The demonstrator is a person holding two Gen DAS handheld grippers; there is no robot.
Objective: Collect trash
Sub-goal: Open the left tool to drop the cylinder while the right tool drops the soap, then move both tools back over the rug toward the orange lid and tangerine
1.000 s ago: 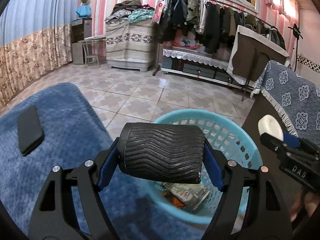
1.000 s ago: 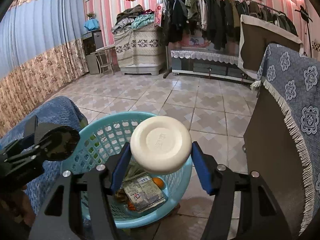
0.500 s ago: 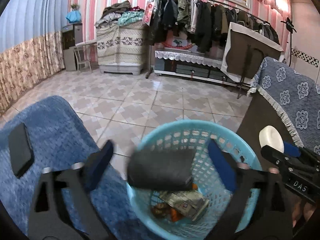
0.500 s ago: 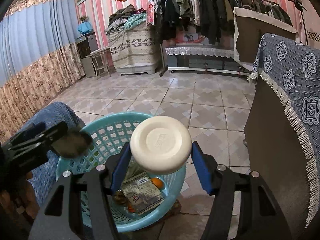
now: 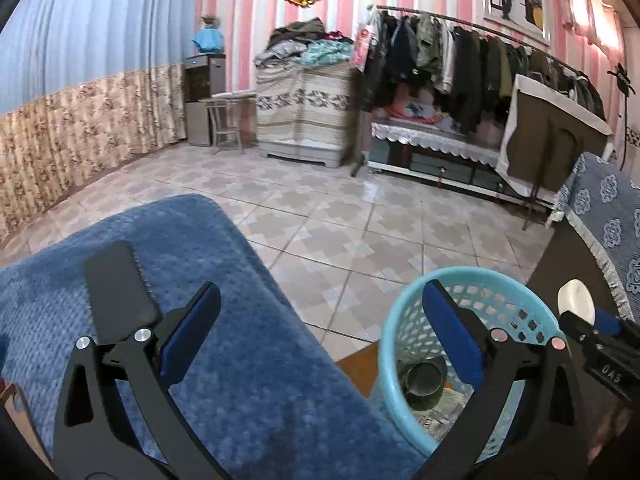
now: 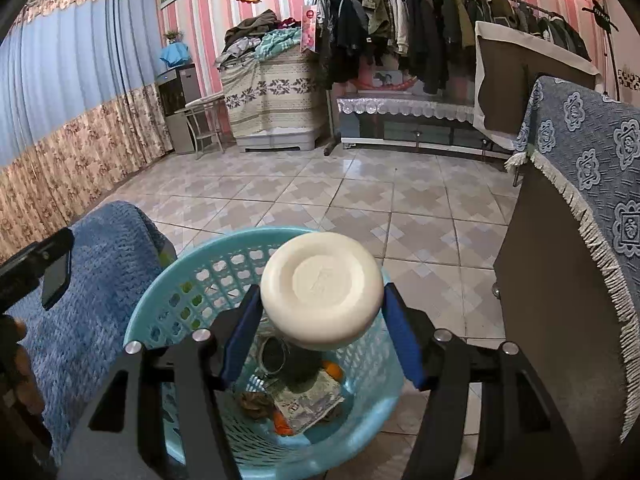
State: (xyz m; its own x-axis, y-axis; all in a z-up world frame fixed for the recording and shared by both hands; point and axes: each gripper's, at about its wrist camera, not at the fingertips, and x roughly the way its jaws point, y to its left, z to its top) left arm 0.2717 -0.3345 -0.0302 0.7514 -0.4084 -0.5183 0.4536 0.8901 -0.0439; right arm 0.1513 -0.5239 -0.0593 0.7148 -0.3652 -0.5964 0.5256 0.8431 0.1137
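A light blue plastic basket (image 5: 404, 316) stands on the floor beside a blue blanket (image 5: 224, 312); it also shows in the right wrist view (image 6: 168, 296). A black ribbed cup (image 5: 423, 380) lies inside it on wrappers and scraps (image 6: 308, 400). My left gripper (image 5: 320, 332) is open and empty, above the blanket's edge and the basket's left rim. My right gripper (image 6: 322, 336) is shut on a white round lid (image 6: 322, 290) and holds it over the basket; the lid shows in the left wrist view (image 5: 576, 300) too.
A black phone (image 5: 118, 284) lies on the blanket. A dark cabinet with a blue patterned cloth (image 6: 580, 184) stands right of the basket. Tiled floor (image 6: 360, 200) stretches to a clothes rack (image 6: 420, 32) and covered furniture at the back wall.
My left gripper opened and dropped the black cup into the basket, then shifted left over the blanket. My right gripper still holds the white lid above the basket.
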